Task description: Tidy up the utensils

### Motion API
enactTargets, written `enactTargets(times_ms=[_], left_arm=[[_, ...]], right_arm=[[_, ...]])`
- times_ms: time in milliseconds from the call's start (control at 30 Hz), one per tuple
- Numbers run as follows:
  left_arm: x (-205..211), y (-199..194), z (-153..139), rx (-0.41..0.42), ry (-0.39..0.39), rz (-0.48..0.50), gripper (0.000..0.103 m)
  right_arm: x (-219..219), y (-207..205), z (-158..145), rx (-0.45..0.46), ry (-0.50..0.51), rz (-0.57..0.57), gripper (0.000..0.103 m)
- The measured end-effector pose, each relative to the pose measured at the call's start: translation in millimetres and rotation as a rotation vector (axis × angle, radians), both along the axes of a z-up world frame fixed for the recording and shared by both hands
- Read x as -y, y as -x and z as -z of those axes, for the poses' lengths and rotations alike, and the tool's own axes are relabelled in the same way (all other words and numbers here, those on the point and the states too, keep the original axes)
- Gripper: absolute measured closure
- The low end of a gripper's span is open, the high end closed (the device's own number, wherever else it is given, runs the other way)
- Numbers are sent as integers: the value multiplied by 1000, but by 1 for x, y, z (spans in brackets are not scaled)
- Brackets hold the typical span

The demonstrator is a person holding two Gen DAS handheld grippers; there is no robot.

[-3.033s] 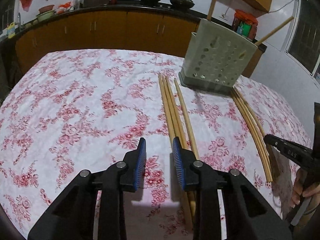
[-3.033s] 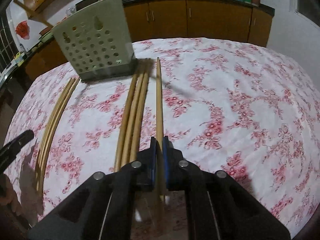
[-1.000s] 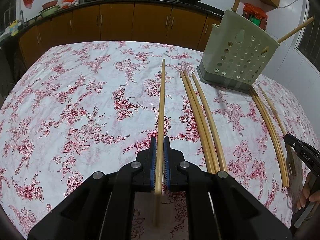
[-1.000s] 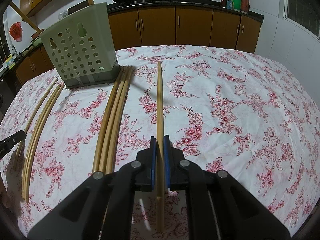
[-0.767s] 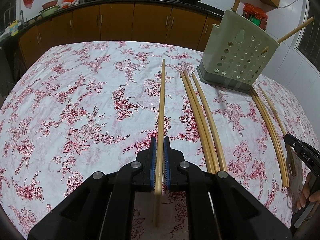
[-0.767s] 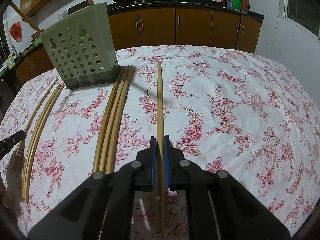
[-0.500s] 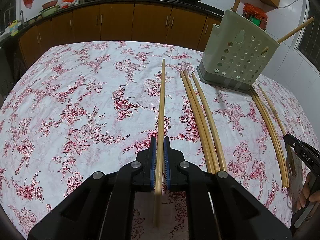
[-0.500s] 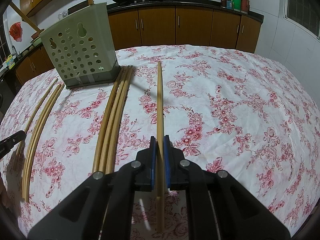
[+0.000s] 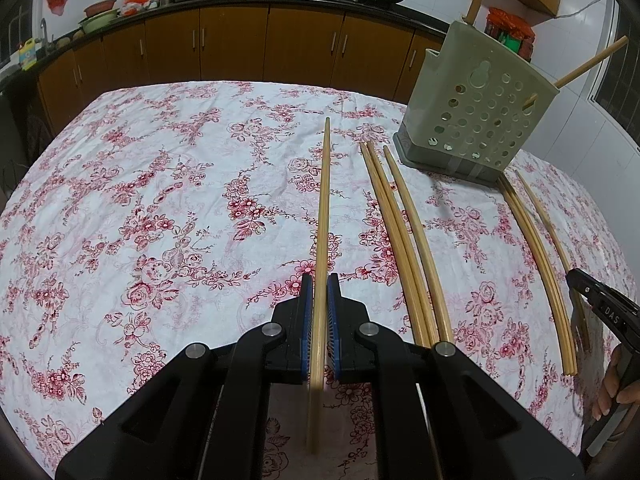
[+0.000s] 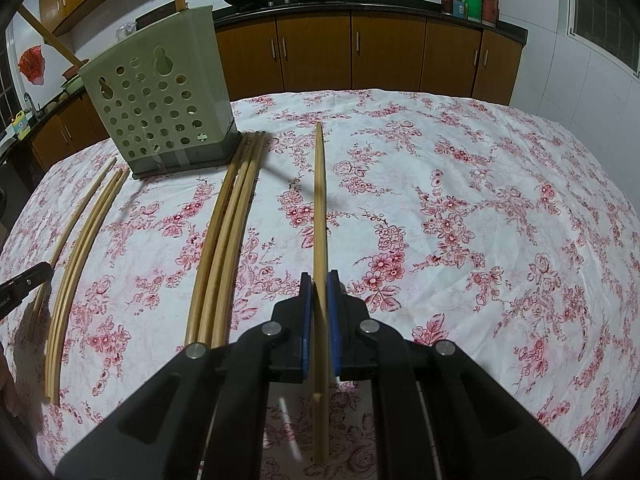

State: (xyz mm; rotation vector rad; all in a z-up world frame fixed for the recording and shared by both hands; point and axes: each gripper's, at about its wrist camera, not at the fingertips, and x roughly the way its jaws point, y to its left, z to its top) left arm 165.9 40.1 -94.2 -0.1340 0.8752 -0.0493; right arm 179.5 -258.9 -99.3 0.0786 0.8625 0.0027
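My left gripper is shut on a long bamboo chopstick that points forward above the floral tablecloth. My right gripper is shut on another chopstick, held the same way. A grey-green perforated utensil holder stands at the far right in the left wrist view and at the far left in the right wrist view, with two sticks poking out of it. Three loose chopsticks lie beside the held one, and another bundle lies further right.
The floral tablecloth covers the whole table. Brown kitchen cabinets with pans on the counter run behind it. The other gripper's tip shows at the right edge of the left wrist view.
Three seconds ago the left gripper was open and empty; it now holds a chopstick. Over the last second the right gripper has lifted slightly; the left is still.
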Motion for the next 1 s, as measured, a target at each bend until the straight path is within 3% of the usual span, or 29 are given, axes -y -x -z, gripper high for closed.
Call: enactTargets(times_ms=[200, 433, 700, 1000], left_arm=[[1, 0, -2, 0, -13, 0, 94], [10, 13, -3, -3, -81, 27, 94], [7, 15, -7, 0, -66, 36, 96], [-6, 25, -87, 235, 31, -2, 96]], right_arm=[[2, 1, 0, 1, -19, 0, 93], [2, 16, 0, -1, -15, -18, 91], [6, 16, -15, 36, -19, -13, 95], [18, 28, -91, 270, -31, 17, 95]])
